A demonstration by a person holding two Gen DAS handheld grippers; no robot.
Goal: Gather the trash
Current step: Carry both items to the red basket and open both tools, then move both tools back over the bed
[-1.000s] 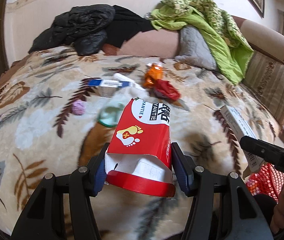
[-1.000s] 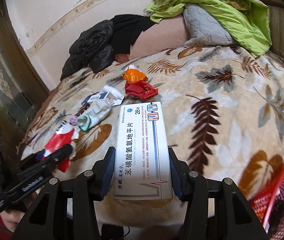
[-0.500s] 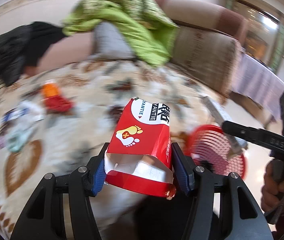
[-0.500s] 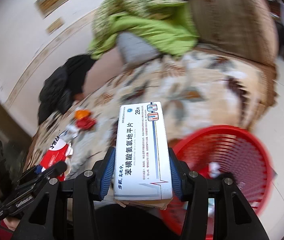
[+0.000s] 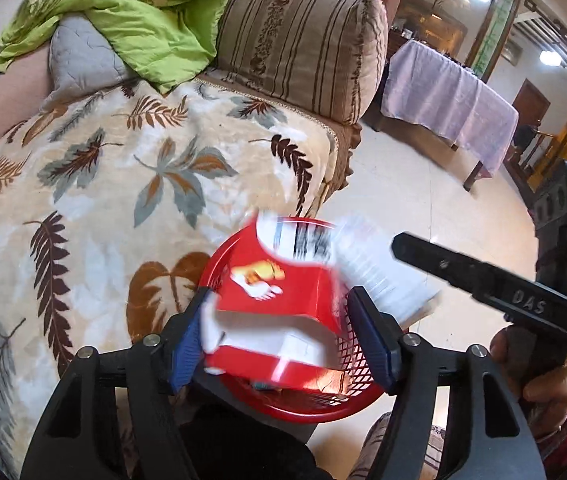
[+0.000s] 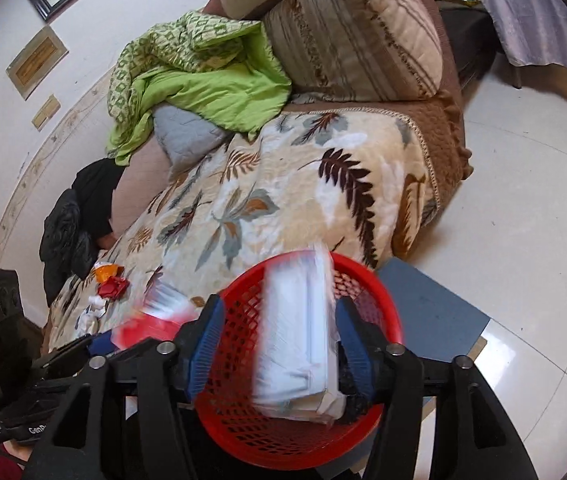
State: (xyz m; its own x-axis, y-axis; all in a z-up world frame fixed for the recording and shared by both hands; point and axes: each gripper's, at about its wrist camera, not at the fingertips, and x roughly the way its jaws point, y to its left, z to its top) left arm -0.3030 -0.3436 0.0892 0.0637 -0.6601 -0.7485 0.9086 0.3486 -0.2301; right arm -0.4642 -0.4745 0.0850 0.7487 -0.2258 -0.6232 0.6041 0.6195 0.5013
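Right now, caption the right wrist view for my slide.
Open right gripper drops a white medicine box into the red basket.

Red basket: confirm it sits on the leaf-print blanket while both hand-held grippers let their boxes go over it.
Wrong place. The red basket stands on a grey-blue stool on the floor beside the leaf-print blanket, not on it, as the right wrist view shows. The rest holds.

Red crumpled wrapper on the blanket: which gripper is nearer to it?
Left. The left gripper is over the red basket on the side toward the wrapper; the right gripper is beyond it.
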